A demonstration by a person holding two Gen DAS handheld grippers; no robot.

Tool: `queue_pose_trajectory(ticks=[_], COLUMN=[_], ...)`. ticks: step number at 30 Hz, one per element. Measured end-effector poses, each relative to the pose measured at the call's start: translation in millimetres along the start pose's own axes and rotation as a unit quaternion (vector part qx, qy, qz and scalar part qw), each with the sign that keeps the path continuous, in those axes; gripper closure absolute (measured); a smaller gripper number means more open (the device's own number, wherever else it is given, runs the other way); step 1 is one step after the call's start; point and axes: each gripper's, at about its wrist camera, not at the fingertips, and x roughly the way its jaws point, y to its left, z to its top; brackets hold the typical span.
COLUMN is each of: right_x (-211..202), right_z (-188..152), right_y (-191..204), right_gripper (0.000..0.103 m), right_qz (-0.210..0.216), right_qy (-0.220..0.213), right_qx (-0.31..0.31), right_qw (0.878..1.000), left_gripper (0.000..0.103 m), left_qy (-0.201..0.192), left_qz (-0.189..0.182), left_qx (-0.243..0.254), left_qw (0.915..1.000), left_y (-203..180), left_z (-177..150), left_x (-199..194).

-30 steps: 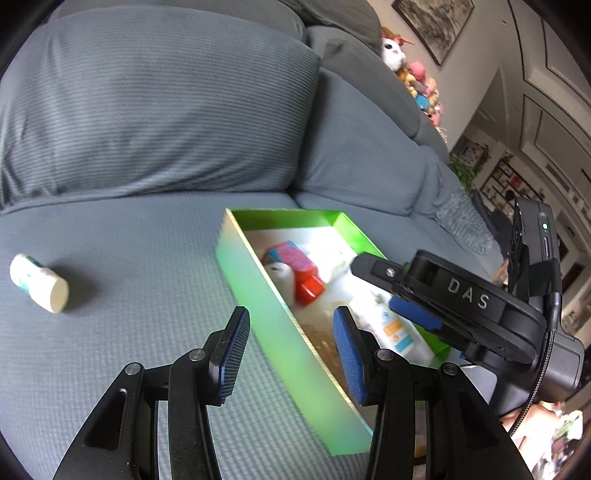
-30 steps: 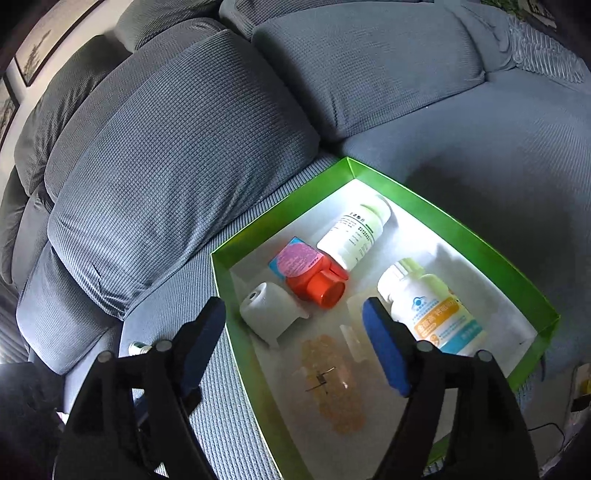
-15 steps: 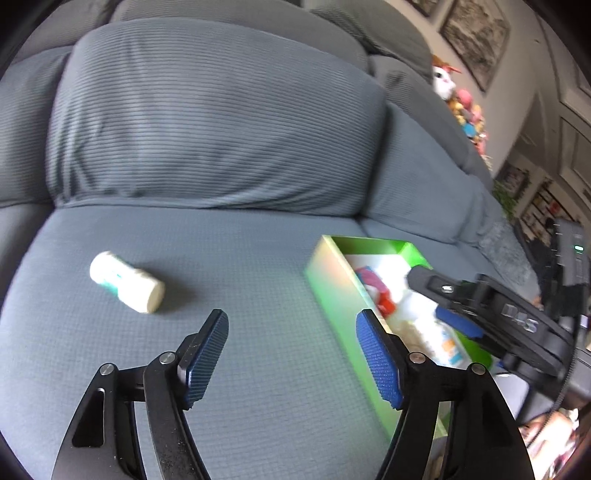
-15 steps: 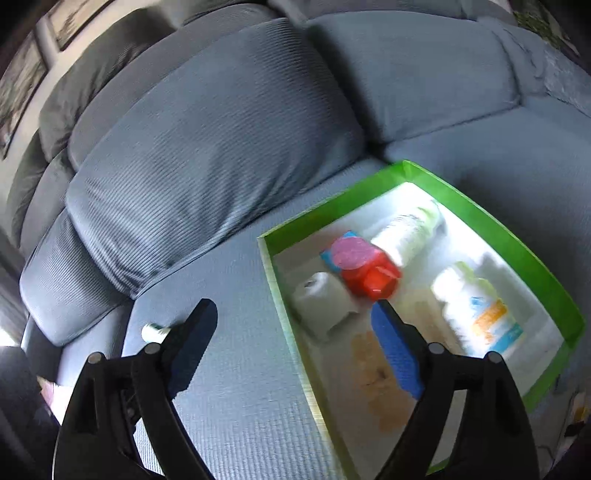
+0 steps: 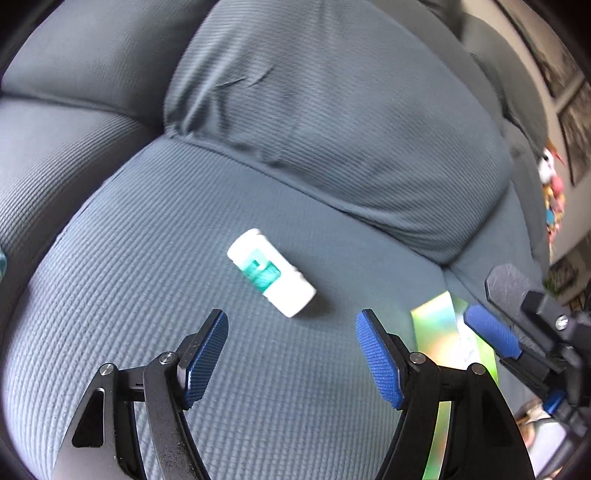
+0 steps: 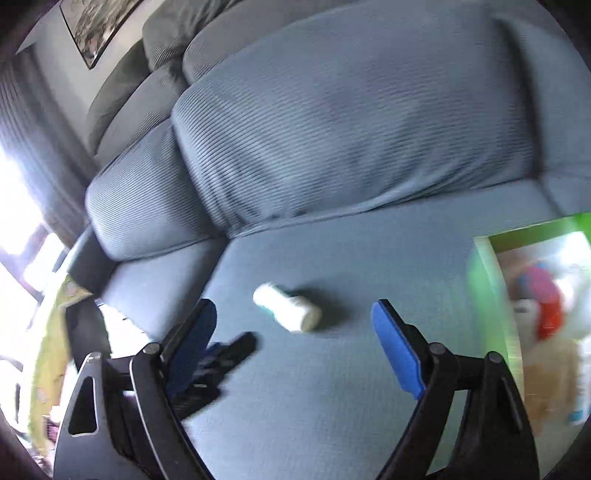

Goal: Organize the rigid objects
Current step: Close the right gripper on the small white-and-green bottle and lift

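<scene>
Grey ribbed sofa fabric [image 5: 258,387] fills both views — a broad seat cushion in front and plump back cushions rising behind it. On the seat lies a small white plastic bottle with a teal label [image 5: 271,271], tipped on its side; everything else is placed against it here.

Seen from the left wrist, the left gripper [image 5: 291,350] hangs just short of the bottle, its two blue ribbed pads spread wide with bare fabric between them. The bottle lies slightly beyond the fingertips and roughly centred on the gap, touching neither pad. Off to the right of the bottle, well apart, a sliver of the shiny green cardboard box [image 5: 432,328] shows at the frame's edge, and past that wall the right gripper's blue pad and black finger reach in from the right.

From the right wrist, the same bottle [image 6: 288,308] lies just beyond the right gripper [image 6: 295,347], again roughly in line with the gap and touched by neither finger. That gripper's jaws are wide apart and closing slightly, with only sofa fabric between them. Left of the bottle and nearer the camera, a black fingertip of the left gripper pokes out past the right gripper's own left finger. Far to the right of the bottle, the green box [image 6: 487,280] sits on the same cushion; inside it a red and pink item [image 6: 543,299] and some pale containers are visible, too blurred to tell apart. A framed picture [image 6: 99,26] hangs on the wall above the sofa.
</scene>
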Motion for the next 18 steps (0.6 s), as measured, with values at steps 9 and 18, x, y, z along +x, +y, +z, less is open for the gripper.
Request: queue_pose_trajectory(ticks=[9,18], right_x=[108.4,191.4], right_z=[39.1,29.8], right_y=[23.0,11.0], right_gripper=[0.053,0.052], right_qz=[0.004,0.002], right_qy=[0.144,0.246], right_qx=[-0.047,-0.066], right_qw=[0.988,0.967], left_gripper=[0.031,0.032], left_qy=[0.035,0.079], left_qz=[0.001,-0.009], left_qx=[-0.042,-0.053], left_qw=[0.9985,0.9954], left_y=[24.2,35.4], left_z=[17.7,21.2], left_x=[33.8,71.6])
